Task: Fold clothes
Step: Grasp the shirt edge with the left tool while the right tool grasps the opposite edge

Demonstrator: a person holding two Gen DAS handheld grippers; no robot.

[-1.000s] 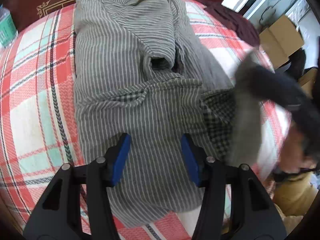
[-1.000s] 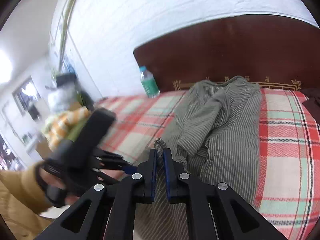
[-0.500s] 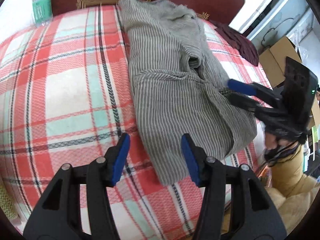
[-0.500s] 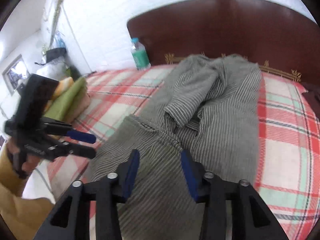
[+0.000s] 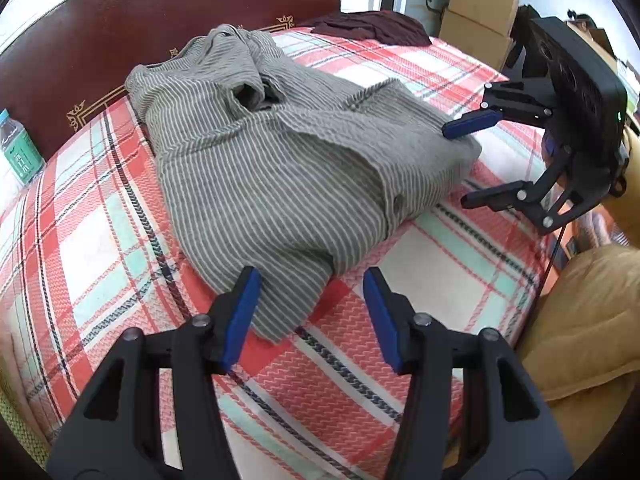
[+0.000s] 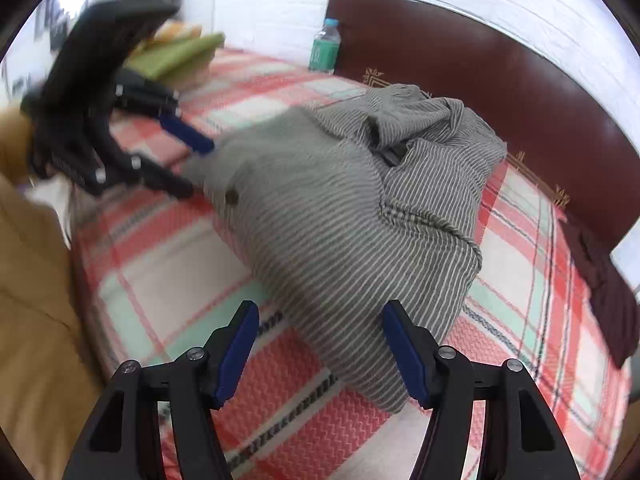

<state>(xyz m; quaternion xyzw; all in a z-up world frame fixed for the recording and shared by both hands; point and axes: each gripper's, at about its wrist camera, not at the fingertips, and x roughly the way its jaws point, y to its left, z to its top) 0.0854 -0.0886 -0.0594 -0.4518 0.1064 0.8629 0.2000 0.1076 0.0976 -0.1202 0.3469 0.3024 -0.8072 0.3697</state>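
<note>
**Striped shirt on the bed, both grippers off the cloth**

Shirt: the grey striped shirt (image 5: 280,168) lies partly folded on the red, white and green plaid bedspread (image 5: 460,272). Its collar end bunches up against the dark wooden headboard (image 5: 168,20); the lower end reaches toward the near edge of the bed. One button shows near the folded edge on the right side.

Left gripper (image 5: 312,312): jaws apart, nothing pinched. The blue pads (image 5: 240,316) sit over the near corner of the shirt, which lies loose between them; I cannot tell whether the left pad brushes the cloth.

Right gripper (image 6: 320,350): jaws opening, no cloth clamped. The hem of the shirt lies between and below the pads, free of them. In the left wrist view the same gripper stands at the right edge of the shirt, with its upper blue pad just over the fold.

Surroundings: a water bottle (image 6: 325,50) stands by the headboard. A dark maroon garment (image 5: 368,28) lies at the far corner of the bed. Cardboard boxes (image 5: 480,12) stand beyond it. The person's mustard-coloured sleeve (image 6: 36,320) shows at the near edge.
</note>
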